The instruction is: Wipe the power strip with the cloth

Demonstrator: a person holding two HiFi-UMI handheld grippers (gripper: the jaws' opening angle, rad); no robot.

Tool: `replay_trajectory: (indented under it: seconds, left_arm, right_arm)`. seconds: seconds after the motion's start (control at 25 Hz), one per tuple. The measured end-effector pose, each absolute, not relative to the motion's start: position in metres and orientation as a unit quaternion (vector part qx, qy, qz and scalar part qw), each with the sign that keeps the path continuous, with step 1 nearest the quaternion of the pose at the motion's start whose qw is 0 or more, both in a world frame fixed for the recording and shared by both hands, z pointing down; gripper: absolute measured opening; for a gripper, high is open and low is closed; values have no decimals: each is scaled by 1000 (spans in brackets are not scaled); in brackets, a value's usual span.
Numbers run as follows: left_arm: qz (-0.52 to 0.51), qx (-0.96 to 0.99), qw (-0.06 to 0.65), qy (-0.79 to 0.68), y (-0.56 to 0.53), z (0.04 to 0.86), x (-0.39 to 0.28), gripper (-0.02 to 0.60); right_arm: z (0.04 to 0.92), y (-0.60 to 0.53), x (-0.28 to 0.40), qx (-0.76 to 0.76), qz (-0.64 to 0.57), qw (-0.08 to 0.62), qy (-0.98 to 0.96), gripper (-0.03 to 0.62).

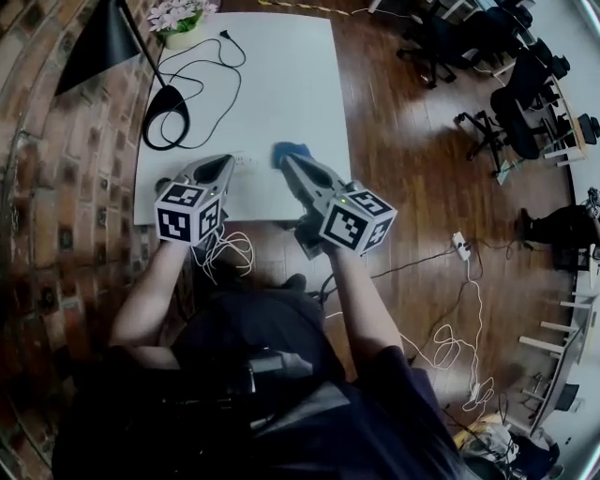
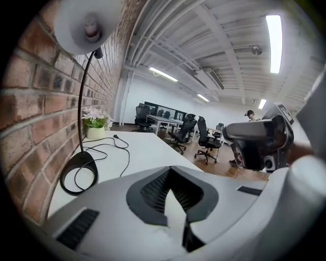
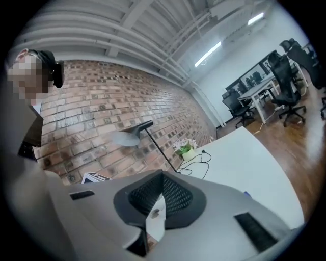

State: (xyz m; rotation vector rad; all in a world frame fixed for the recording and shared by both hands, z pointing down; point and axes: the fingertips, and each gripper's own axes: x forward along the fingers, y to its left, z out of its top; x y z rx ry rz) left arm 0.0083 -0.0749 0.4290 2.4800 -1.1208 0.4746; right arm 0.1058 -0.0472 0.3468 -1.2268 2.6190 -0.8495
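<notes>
Over table [image 1: 281, 75]: two grippers [image 1: 228, 161] [image 1: 286, 159], one cloth [image 1: 292, 150].

White tabletop [image 1: 281, 103] set against brick wall [image 1: 56, 187] carries black desk lamp [image 1: 98, 42] on its wall side, potted pink flowers [image 1: 183, 23] at far corner, black cord [image 1: 202, 70] looping between them; dark office chairs [image 1: 511, 112] well apart on wooden floor [image 1: 412, 187], white cable [image 1: 459, 337] trailing there.

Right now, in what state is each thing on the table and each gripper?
Left gripper: shut, empty.
Right gripper: shut, empty.
Blue cloth: bunched on the table, not gripped.
Power strip: lying on the table.
Desk lamp: upright, unlit.
Lamp plug: unplugged, lying on the table.
</notes>
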Motion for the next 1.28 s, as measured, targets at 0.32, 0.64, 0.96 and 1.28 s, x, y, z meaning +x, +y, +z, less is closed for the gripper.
replay_trajectory:
  seconds: [0.32,0.64,0.96,1.28]
  left_arm:
    - [161,885,201,-389,-45,409,95,2]
    - [181,893,184,-370,-17,409,173,2]
    - [204,888,183,-369,21,417,208,2]
    - [178,895,188,-363,32,402,204,2]
  right_arm:
    - [336,-9,179,-389,-297,103,866,-18]
    - [346,23,263,-396,-314,141,851,-18]
    - [366,49,307,-386,-351,164,837,-20]
    - [368,65,295,-390,-346,139,842,-20]
